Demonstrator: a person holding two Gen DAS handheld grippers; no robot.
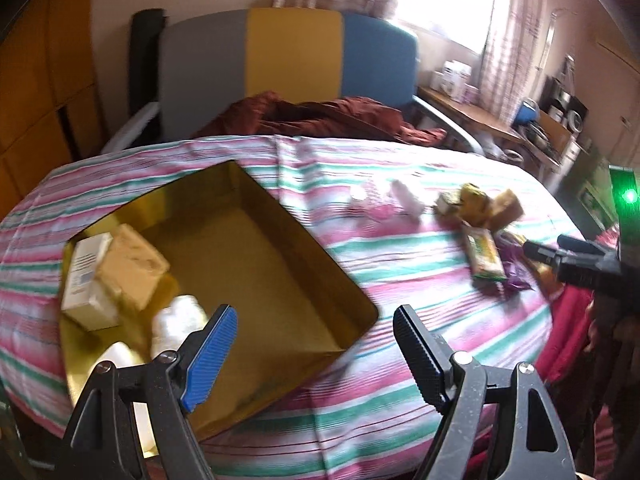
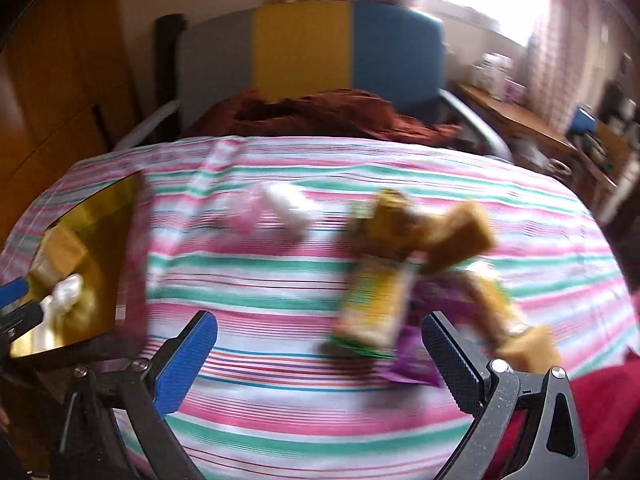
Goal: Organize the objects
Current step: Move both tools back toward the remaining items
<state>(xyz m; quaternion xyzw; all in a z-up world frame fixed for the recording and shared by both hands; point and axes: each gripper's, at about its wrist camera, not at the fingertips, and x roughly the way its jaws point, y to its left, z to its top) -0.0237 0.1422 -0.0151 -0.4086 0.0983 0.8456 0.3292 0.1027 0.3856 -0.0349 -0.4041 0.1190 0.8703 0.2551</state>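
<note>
On the striped cloth (image 1: 400, 280), our left gripper (image 1: 314, 354) hangs wide and empty over the near right corner of the gold tin (image 1: 280, 264), where a white box (image 1: 86, 276), a tan box (image 1: 134, 266) and white bottles (image 1: 176, 326) crowd its left end. To the right, pale pink-and-white items (image 1: 384, 198) lie loose, blurred beyond telling. Farther right our right gripper (image 2: 320, 346) is also spread wide, holding nothing, with the green-yellow packet (image 2: 374, 304) just ahead between its fingers, touching a purple wrapper (image 2: 412, 364) beside tan snack bars (image 2: 460, 232).
</note>
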